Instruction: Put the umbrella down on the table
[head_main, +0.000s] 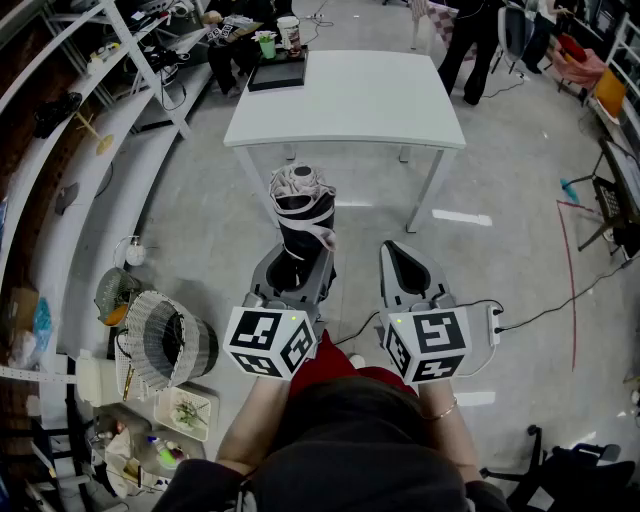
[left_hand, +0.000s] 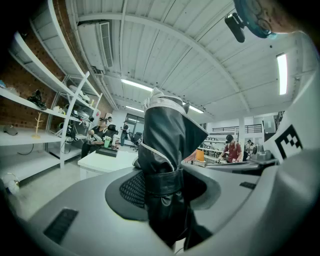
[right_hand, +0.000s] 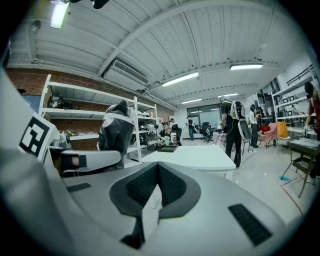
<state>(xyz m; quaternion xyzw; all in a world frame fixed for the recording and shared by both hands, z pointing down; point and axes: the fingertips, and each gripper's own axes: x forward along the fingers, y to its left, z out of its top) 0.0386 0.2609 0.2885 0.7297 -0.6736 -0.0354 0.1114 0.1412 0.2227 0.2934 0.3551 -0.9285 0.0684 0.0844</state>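
A folded black and white umbrella (head_main: 303, 215) stands upright in my left gripper (head_main: 292, 262), whose jaws are shut on its lower part. In the left gripper view the umbrella (left_hand: 167, 165) fills the middle between the pads of that gripper (left_hand: 165, 195). My right gripper (head_main: 398, 250) hangs beside it on the right, shut and holding nothing. In the right gripper view the right gripper (right_hand: 156, 175) has its pads meeting at the tip, and the umbrella (right_hand: 116, 132) shows at the left. The white table (head_main: 380, 100) stands ahead of both grippers, beyond a strip of floor.
A black tray (head_main: 277, 72) and cups (head_main: 288, 32) sit at the table's far left corner. White shelving (head_main: 90, 110) runs along the left. A wire basket (head_main: 165, 340) stands on the floor at my left. People (head_main: 470, 40) stand behind the table.
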